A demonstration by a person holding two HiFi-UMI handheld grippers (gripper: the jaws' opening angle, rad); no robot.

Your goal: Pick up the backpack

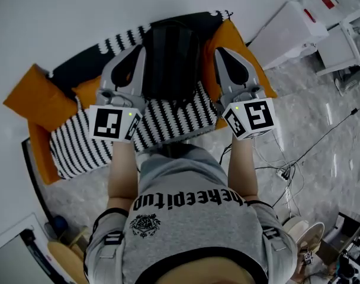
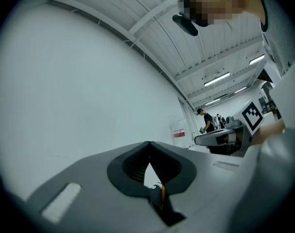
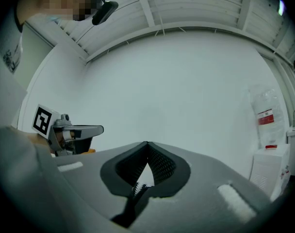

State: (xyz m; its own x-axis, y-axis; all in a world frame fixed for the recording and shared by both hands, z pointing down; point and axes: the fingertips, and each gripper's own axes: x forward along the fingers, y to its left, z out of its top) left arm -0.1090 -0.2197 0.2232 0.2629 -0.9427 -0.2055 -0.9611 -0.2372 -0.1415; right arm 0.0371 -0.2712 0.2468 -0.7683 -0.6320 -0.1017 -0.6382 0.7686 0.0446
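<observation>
Clamped fully closed, left hand-held gripper (image 1: 140,51) and right hand-held gripper (image 1: 219,53), each apparently pinching a thin dark strap (image 3: 130,203). Probably mid-lift, carrying the backpack (image 1: 170,58) between them, above the sofa (image 1: 79,144). Next: keep both grips firm and level, raise clear of the cushions. Black, soft, upright, ribbed down the front.
</observation>
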